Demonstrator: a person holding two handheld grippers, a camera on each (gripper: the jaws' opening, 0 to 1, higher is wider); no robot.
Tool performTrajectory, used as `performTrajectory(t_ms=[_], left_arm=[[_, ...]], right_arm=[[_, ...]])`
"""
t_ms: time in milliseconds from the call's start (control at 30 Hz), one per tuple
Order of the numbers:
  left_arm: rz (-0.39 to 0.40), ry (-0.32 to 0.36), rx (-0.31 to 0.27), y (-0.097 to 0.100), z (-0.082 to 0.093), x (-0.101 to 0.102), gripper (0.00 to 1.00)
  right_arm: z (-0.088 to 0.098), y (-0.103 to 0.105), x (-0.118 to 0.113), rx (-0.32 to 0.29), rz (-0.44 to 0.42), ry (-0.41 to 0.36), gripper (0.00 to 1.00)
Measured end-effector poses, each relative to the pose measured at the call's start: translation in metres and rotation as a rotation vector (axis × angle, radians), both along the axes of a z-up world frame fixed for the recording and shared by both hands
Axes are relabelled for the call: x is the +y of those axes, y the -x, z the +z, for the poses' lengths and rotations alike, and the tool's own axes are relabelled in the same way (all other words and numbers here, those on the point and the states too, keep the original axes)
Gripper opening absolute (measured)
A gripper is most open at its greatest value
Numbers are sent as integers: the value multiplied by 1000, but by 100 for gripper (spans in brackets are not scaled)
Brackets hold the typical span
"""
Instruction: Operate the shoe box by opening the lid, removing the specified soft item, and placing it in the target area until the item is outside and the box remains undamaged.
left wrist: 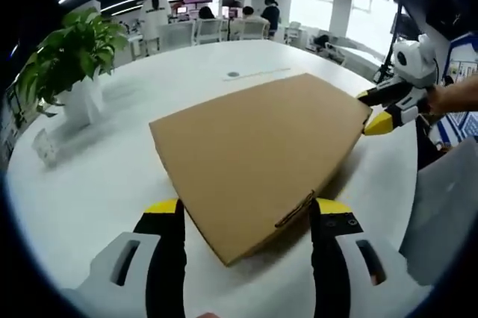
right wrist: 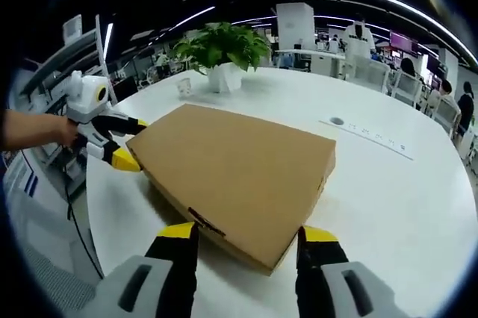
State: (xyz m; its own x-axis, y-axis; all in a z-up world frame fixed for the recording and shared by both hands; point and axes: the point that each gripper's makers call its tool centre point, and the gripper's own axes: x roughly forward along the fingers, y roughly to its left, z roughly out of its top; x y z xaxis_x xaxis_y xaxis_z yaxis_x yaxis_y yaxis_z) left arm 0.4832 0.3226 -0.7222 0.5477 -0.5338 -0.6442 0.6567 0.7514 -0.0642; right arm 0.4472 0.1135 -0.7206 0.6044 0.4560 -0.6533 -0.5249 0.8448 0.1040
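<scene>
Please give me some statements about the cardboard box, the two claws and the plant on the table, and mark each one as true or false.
1. The lid of the shoe box is closed. True.
2. A soft item lies on the white table beside the box. False: no such item is visible outside the box.
3. The left claw stands open with a corner of the box between its jaws. True.
4. The potted plant stands on top of the box. False: it stands on the table, apart from the box.
5. The right claw is shut. False: it is open, its jaws either side of a box corner.
</scene>
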Motion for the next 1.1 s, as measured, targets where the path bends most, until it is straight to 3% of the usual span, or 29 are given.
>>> performTrajectory(t_ms=[300, 1100], left_arm=[[-35, -27, 7, 1, -1, 10, 68], [3, -32, 4, 23, 4, 35, 68]], right_arm=[[-1, 10, 10, -12, -17, 17, 46], [-1, 18, 38, -35, 15, 9, 45]])
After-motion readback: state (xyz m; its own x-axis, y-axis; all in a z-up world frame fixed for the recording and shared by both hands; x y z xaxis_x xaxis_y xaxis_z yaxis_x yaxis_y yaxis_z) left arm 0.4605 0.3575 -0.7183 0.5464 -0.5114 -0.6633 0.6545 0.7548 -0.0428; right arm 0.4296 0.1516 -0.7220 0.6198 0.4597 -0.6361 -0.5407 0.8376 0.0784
